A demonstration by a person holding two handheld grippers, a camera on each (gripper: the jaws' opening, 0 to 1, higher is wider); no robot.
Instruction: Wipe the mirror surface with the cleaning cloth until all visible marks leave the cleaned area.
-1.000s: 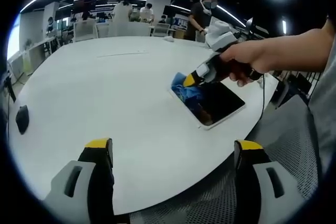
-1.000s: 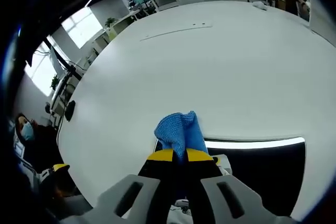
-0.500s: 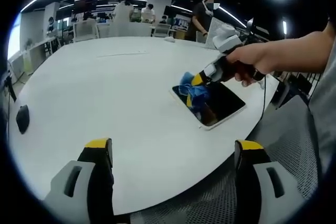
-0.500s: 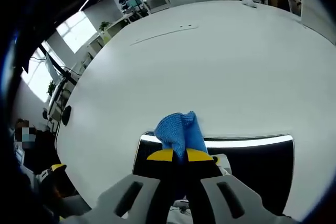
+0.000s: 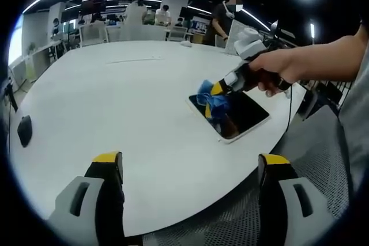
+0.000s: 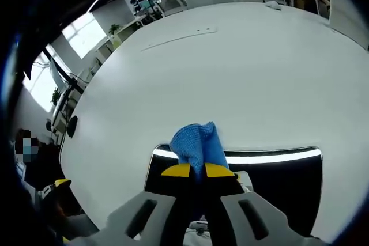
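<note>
While we pinch the blue cleaning cloth (image 6: pixel 198 144) in our closed right gripper (image 6: pixel 198 170), pressing it on the mirror (image 5: pixel 229 113) near its far end, mirror flat on the white table (image 5: pixel 115 102), our left gripper (image 5: pixel 190 168) spread open and empty above the table's near edge.

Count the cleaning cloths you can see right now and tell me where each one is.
1. A single blue cleaning cloth is clamped in the right gripper, bunched over the near edge of the mirror on the white table. Nothing suggests another, though a cloth could lie out of sight.
</note>
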